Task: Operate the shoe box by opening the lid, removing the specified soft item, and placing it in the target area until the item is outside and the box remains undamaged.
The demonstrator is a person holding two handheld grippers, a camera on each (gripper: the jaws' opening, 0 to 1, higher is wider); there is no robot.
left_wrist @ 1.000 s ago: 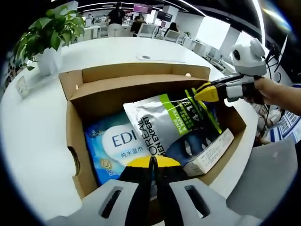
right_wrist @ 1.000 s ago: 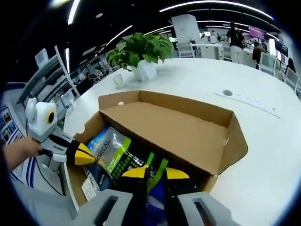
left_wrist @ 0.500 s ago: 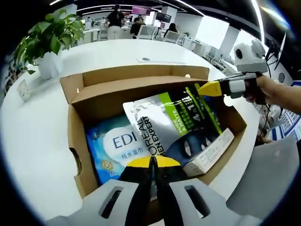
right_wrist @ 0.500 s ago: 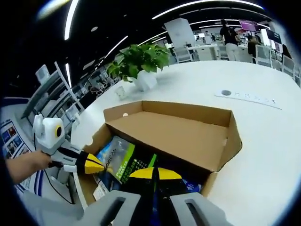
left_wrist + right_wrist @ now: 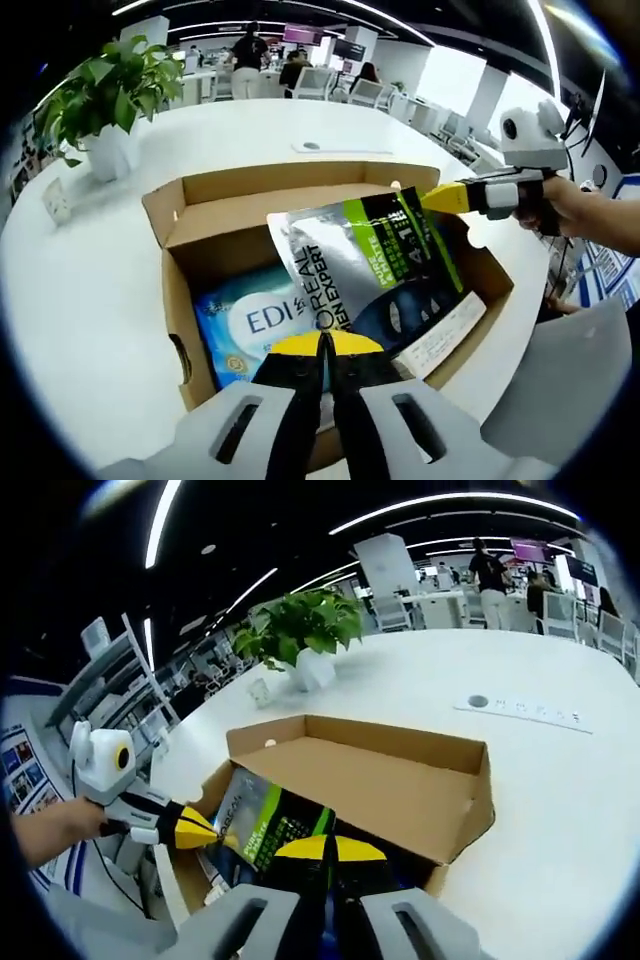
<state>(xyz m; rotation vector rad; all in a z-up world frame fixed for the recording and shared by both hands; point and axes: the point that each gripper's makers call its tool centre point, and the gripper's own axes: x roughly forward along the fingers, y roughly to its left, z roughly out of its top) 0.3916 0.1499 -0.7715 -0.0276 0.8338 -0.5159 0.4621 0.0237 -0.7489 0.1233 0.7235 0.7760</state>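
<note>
In the left gripper view, the open shoe box (image 5: 190, 300) sat on the white table (image 5: 80, 300), a blue wipes pack (image 5: 250, 320) at its left. The left gripper (image 5: 325, 345) and right gripper (image 5: 432, 197) each pinched an edge of the silver pouch (image 5: 370, 270), raised partly above the box. Removal seemed underway; next, lifting it clear of the cardboard walls

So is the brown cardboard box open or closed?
Open: the brown cardboard box has its lid folded back, showing the silver-green pouch inside.
</note>
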